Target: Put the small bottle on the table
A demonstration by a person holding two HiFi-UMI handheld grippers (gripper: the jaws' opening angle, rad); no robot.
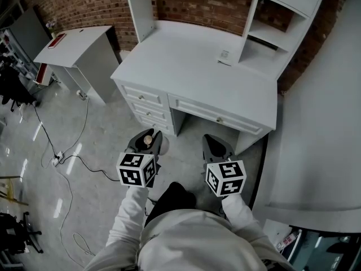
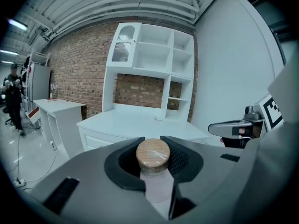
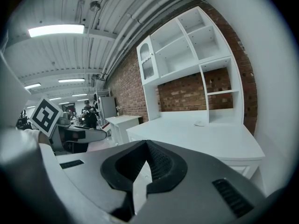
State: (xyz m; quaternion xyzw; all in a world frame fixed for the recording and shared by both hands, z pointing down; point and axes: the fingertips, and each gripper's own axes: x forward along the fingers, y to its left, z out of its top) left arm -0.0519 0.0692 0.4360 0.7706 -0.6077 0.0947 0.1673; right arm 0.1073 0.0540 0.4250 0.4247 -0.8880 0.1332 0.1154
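A small clear bottle with a round wooden cap (image 1: pixel 148 140) (image 2: pixel 153 154) stands upright between the jaws of my left gripper (image 1: pixel 148 135) (image 2: pixel 154 146), which is shut on it just below the cap. The gripper hangs over the floor, short of the white desk's (image 1: pixel 197 66) (image 2: pixel 135 122) drawer front. My right gripper (image 1: pixel 217 145) (image 3: pixel 145 146) is level with it to the right, jaws shut with nothing between them, also in front of the desk (image 3: pixel 201 134). Each gripper shows at the edge of the other's view.
The desk carries a white hutch with shelves (image 1: pixel 271 33) at its back right and a small tag (image 1: pixel 224 55) near it. A smaller white table (image 1: pixel 79 44) stands to the left. Cables (image 1: pixel 62 162) trail over the floor. A white wall (image 1: pixel 321 140) bounds the right side.
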